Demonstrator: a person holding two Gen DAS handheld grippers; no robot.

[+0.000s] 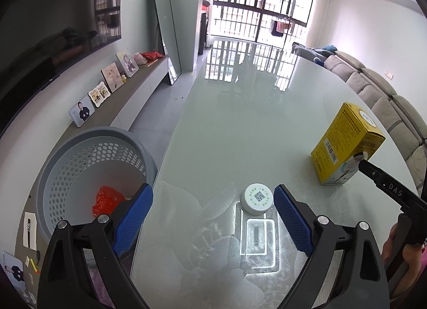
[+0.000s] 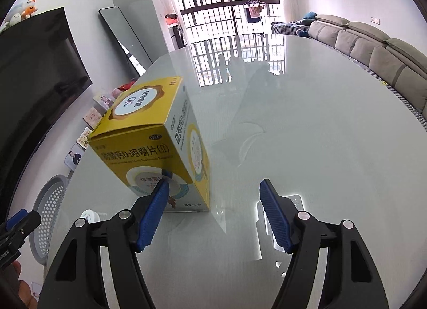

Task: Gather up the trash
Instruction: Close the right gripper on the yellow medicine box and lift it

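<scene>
A: Risk first. Your right gripper [image 2: 214, 189] is off-centre to the yellow box [image 2: 157, 146]: the left pad's tip appears to meet the box's front face, low down, while the right pad stands clear over bare table [image 2: 333, 127]. The box is upright on a small base. If you push ahead from here, you likely shove or topple it rather than bracket it.

B: Cause?

A: Misalignment. The box sits left of the gap, not in it. You would need to shift left so both pads flank it.

B: State of the right jaws?

A: About half spread, nothing between the pads. Whether that gap clears the box's width, you can't judge from these views.

B: And your left gripper [image 1: 213, 197]?

A: Wide, pads touching nothing. The white round cap [image 1: 256, 198] lies on the table just ahead of the gap, nearer your right pad. Second risk: the cap is low and flat on a glossy top, so closing high or late may skid it away.

B: Where does the trash go?

A: Grey perforated bin [image 1: 66, 149], beside the table edge on your left, with a red crumpled piece [image 1: 106, 201] already inside. The bin's rim sits lower than the tabletop, so a release short of the rim drops to the floor.
</scene>
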